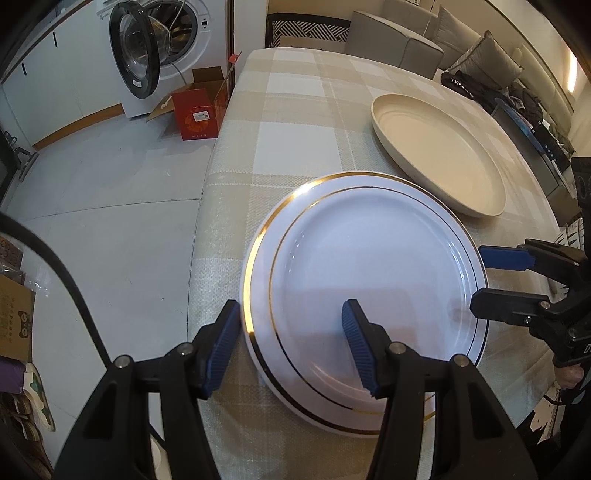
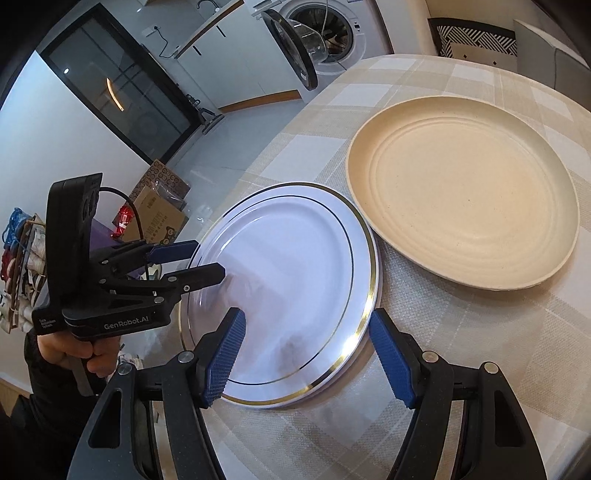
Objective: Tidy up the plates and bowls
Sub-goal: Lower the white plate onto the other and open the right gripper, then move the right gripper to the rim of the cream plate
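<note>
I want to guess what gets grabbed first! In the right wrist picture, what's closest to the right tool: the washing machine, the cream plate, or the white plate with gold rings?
1. White gold-ringed plate, its rim sits between the right tool's open pads.
2. Cream plate, beyond it, to the right.
3. Washing machine, across the floor, top of the picture.

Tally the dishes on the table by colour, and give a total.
White plate with gold rim: 1 clearly visible; its layered rim suggests a second may lie under it, but I cannot tell
Cream plate: 1
Bowls: 0 in view
Total: 2 dishes visible on the checked tablecloth
</note>
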